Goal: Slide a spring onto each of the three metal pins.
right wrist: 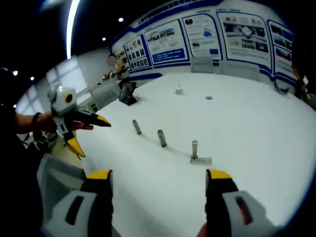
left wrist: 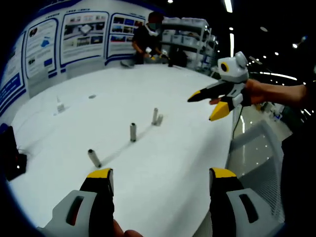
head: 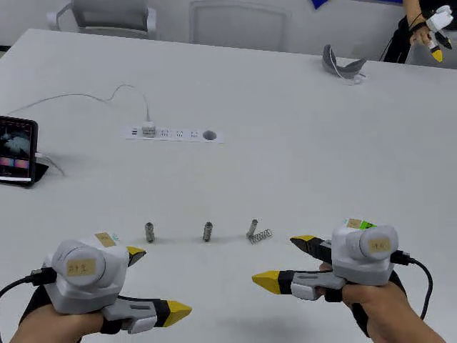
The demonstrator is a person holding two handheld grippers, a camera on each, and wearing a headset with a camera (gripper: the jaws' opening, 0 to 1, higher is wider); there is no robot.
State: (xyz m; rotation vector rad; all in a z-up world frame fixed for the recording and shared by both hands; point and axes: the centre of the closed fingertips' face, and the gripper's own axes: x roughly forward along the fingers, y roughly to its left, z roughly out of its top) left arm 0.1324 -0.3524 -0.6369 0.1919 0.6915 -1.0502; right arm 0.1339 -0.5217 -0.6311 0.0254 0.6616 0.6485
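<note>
Three short metal pins stand in a row on the white table. The left pin and middle pin look ribbed, as if a coil sits on each. The right pin looks bare and leans a little; a loose spring lies at its base. In the right gripper view that spring lies just in front of the pin. My left gripper is open and empty, nearer than the left pin. My right gripper is open and empty, just right of and nearer than the spring.
A white power strip with a plugged cable lies mid-table. A dark tablet stands at the left edge. A grey curved object sits far right. Chairs stand behind the table, and another person's hand holds a gripper at the top right.
</note>
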